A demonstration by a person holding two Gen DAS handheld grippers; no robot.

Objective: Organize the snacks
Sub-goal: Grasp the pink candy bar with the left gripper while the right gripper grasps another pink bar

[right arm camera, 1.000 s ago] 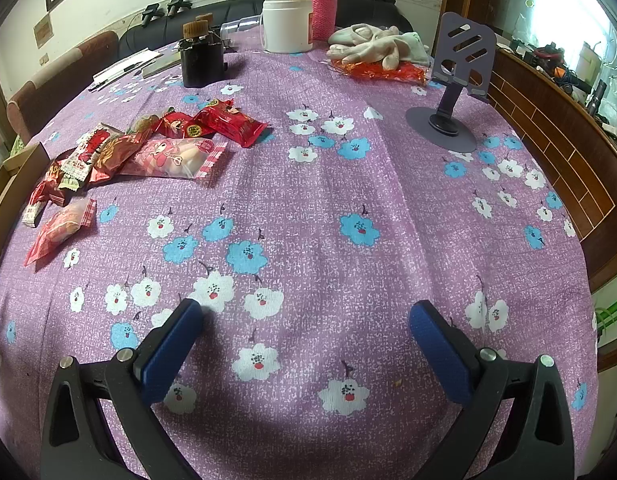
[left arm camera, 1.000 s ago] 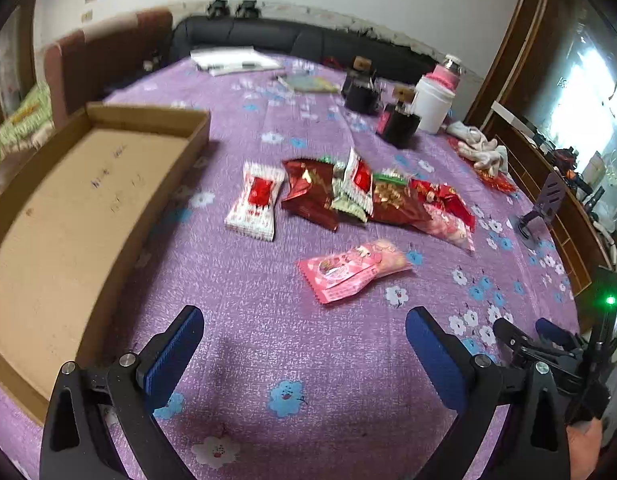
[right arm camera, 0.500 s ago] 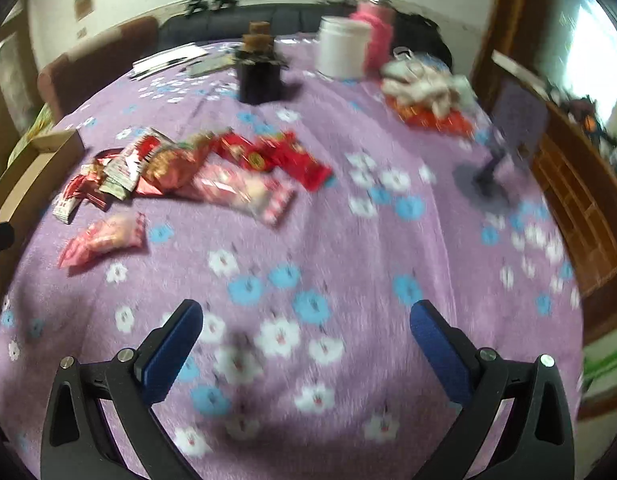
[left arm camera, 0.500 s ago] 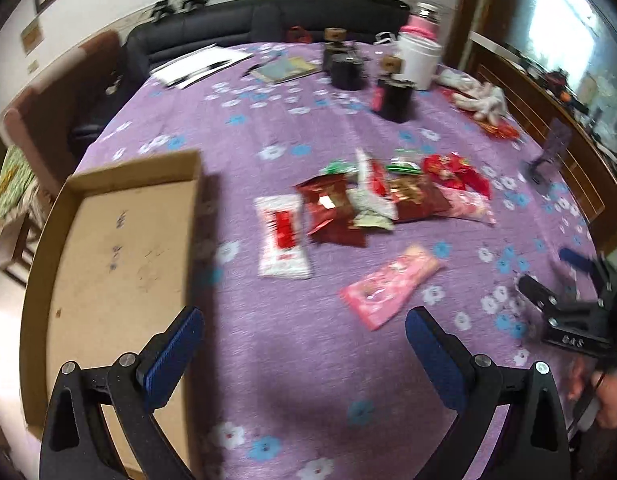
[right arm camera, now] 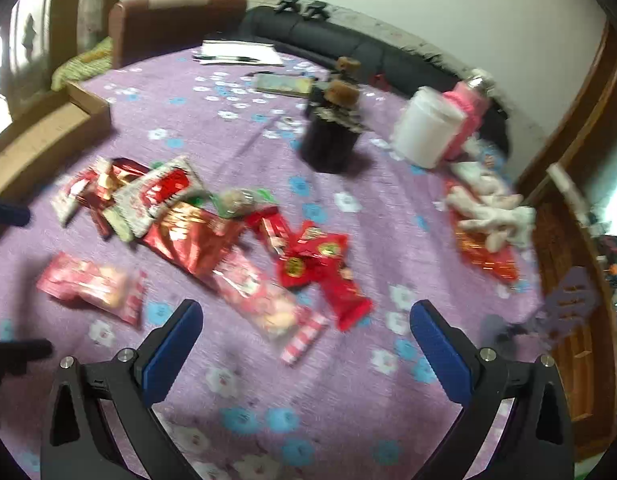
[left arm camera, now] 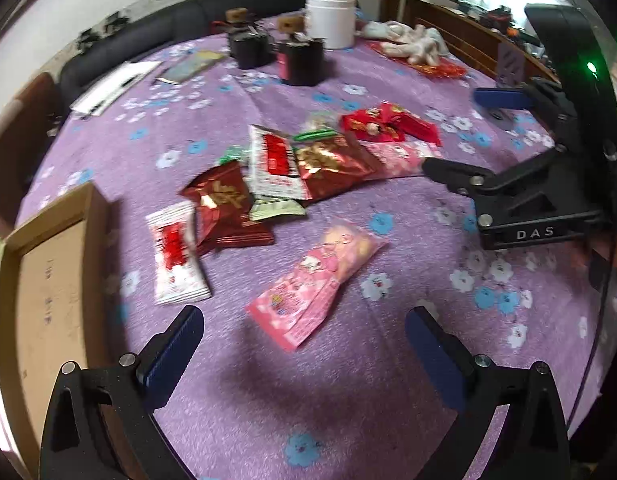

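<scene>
Blue-padded left tongs (left arm camera: 304, 334) and right tongs (right arm camera: 306, 330), both agape, low above snack packets (left arm camera: 308, 176).

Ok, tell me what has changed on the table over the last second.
Both grippers swung in toward the snack pile: the left gripper now faces the pink snack packet, and the right gripper has come in over the pile's other side. Neither has taken hold of anything; both stay open. The snacks and cardboard tray lie where they were.

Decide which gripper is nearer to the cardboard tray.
Left. The left gripper hovers beside the cardboard tray; the right gripper sits across the snack pile from it.
</scene>
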